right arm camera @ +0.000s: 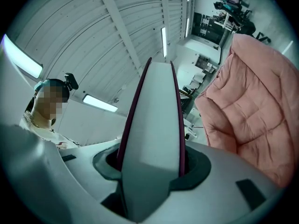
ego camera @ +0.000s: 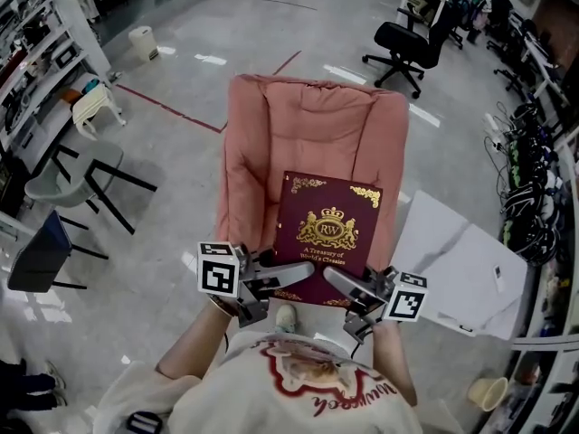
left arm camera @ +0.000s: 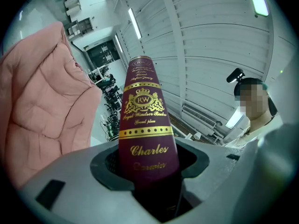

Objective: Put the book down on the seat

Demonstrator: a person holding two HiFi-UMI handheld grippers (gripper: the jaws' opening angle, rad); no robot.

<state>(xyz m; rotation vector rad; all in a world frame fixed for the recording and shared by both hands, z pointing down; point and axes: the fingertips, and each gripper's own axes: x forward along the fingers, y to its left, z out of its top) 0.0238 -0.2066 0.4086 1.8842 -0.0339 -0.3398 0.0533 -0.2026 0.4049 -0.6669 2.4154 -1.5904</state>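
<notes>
A maroon book (ego camera: 326, 236) with gold print is held flat, cover up, over the front of a pink padded seat (ego camera: 308, 138). My left gripper (ego camera: 288, 277) is shut on the book's near left corner, my right gripper (ego camera: 344, 283) on its near right corner. In the left gripper view the book's spine (left arm camera: 145, 139) rises from between the jaws, with the pink cushion (left arm camera: 42, 106) at left. In the right gripper view the book's white page edge (right arm camera: 156, 139) stands between the jaws, the cushion (right arm camera: 252, 111) at right. The book hides the seat's front part.
A black office chair (ego camera: 412, 43) stands behind the seat. A grey chair and a white stool (ego camera: 95, 107) are at left beside shelves (ego camera: 36, 70). A white table (ego camera: 457, 260) lies at right, with desks and cables beyond it. Grey floor surrounds the seat.
</notes>
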